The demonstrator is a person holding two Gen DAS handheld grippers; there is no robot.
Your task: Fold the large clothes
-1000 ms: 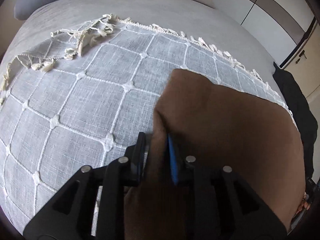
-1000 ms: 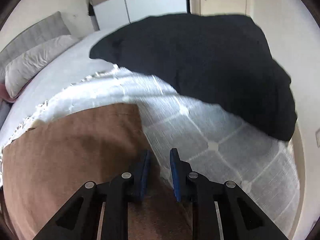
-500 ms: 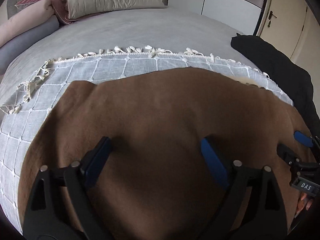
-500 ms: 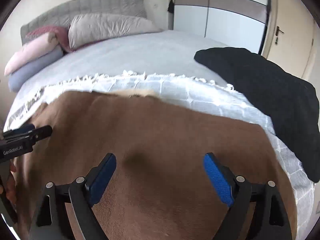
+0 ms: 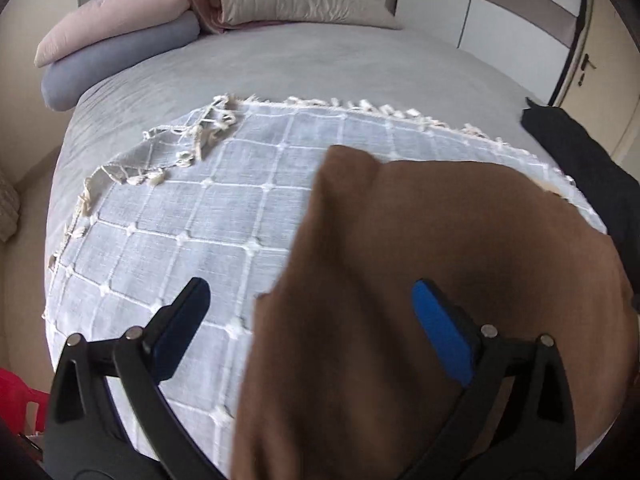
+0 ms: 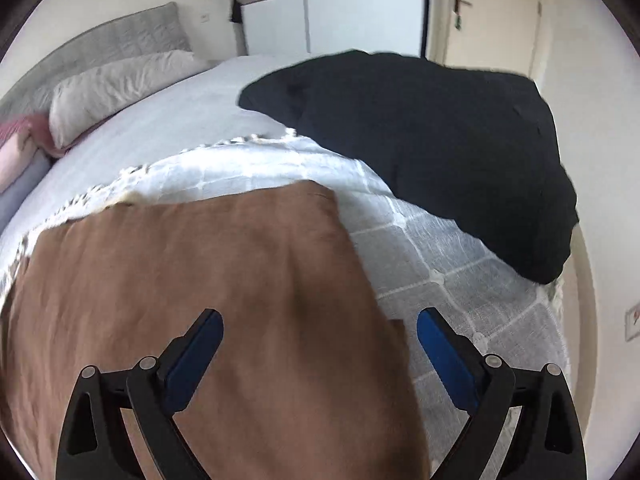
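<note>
A large brown garment [image 5: 440, 260] lies flat on a grey checked throw [image 5: 192, 208] on the bed; it also shows in the right wrist view [image 6: 200, 280]. My left gripper [image 5: 310, 308] is open and empty, its jaws straddling the garment's left edge from just above. My right gripper [image 6: 320, 334] is open and empty over the garment's right edge, with the throw [image 6: 460, 264] beside it.
A black garment [image 6: 440, 140] lies heaped on the bed's right side, also seen in the left wrist view [image 5: 580, 152]. Pillows [image 5: 240, 4] are piled at the headboard. A wardrobe [image 6: 340, 16] and a door [image 6: 488, 20] stand behind. A red object [image 5: 16, 396] sits by the bed.
One second ago both grippers were shut on the brown garment. They opened and let it go, and have since swung apart, left toward its left edge, right toward its right edge.
</note>
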